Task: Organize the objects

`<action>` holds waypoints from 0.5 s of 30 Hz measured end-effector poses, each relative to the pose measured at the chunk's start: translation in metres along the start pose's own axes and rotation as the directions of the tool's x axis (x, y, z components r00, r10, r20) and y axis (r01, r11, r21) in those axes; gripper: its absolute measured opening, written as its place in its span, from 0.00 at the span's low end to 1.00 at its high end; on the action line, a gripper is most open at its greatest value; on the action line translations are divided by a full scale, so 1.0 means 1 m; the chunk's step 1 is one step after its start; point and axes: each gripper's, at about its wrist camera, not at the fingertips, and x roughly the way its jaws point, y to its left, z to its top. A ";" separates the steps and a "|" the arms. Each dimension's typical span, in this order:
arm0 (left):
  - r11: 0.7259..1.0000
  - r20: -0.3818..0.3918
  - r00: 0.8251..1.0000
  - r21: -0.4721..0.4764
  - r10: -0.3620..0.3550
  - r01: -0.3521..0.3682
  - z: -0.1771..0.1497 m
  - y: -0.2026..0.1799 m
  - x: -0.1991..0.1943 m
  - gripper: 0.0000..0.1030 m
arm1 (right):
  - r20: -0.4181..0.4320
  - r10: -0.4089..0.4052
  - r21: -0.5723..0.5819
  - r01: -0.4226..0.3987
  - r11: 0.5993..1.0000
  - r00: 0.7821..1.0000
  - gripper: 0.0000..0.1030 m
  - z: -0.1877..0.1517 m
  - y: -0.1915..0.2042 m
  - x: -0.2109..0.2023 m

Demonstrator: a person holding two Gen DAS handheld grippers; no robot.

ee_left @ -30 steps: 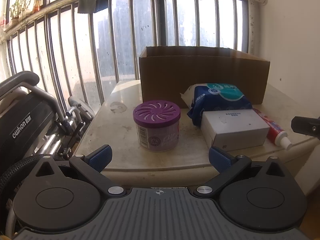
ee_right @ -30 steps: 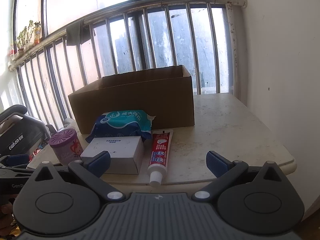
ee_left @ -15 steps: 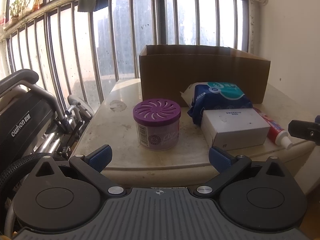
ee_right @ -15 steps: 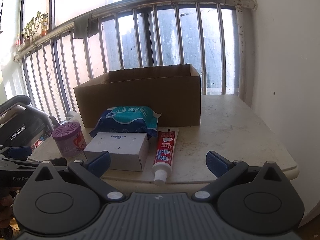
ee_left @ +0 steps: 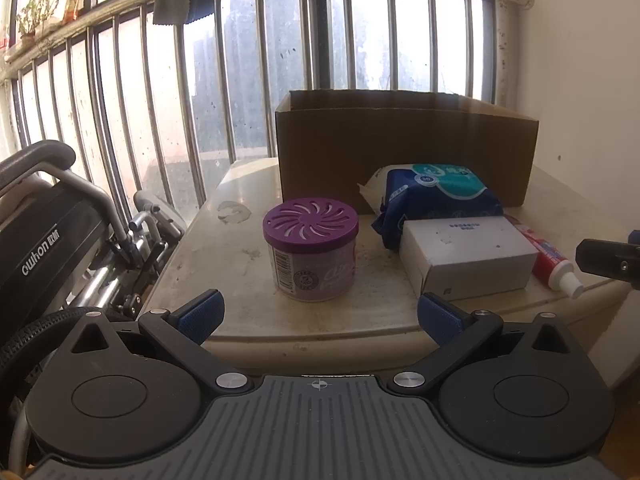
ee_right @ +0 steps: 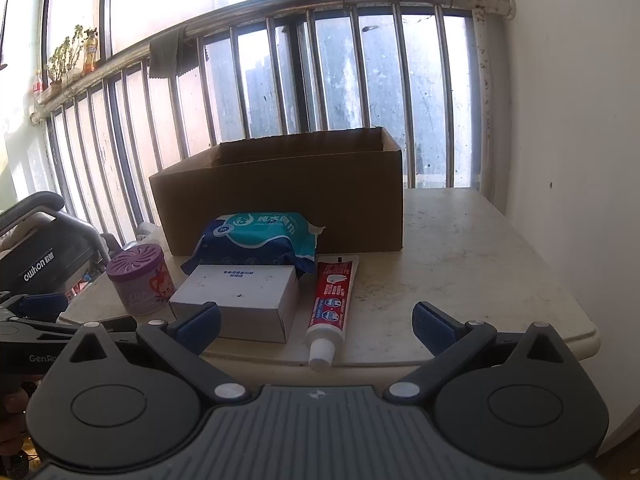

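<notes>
An open brown cardboard box point(ee_left: 404, 152) point(ee_right: 280, 204) stands at the back of a pale table point(ee_left: 224, 264) point(ee_right: 472, 264). In front of it lie a blue wet-wipes pack point(ee_left: 436, 194) point(ee_right: 260, 236), a white box point(ee_left: 466, 254) point(ee_right: 240, 298), a red toothpaste tube point(ee_left: 552, 262) point(ee_right: 332, 300) and a purple-lidded air freshener jar point(ee_left: 312, 252) point(ee_right: 138, 278). My left gripper point(ee_left: 318, 316) is open just short of the table's front edge, facing the jar. My right gripper point(ee_right: 316, 326) is open too, facing the toothpaste cap. Both hold nothing.
A folded black wheelchair point(ee_left: 52, 240) point(ee_right: 44, 256) stands close to the table's left side. Metal window bars point(ee_left: 240, 80) run behind the table and a white wall point(ee_right: 568, 120) borders it on the right. Bare tabletop lies right of the toothpaste.
The right gripper has swung slightly right and risen, so the objects sit further left and lower in its view. The left gripper has hardly moved. Both stayed open.
</notes>
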 end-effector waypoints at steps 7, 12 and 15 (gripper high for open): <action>1.000 -0.001 1.000 -0.006 0.002 -0.002 0.001 0.002 0.000 1.00 | 0.002 0.007 0.003 -0.007 1.000 1.000 1.00 0.001 0.000 0.001; 1.000 -0.002 1.000 -0.006 0.001 -0.001 0.001 0.002 0.000 1.00 | 0.002 0.013 0.000 -0.013 1.000 1.000 1.00 0.001 0.001 0.001; 1.000 -0.003 1.000 -0.008 0.002 -0.002 0.000 0.003 0.000 1.00 | 0.002 0.012 0.001 -0.012 1.000 1.000 1.00 0.001 0.002 0.001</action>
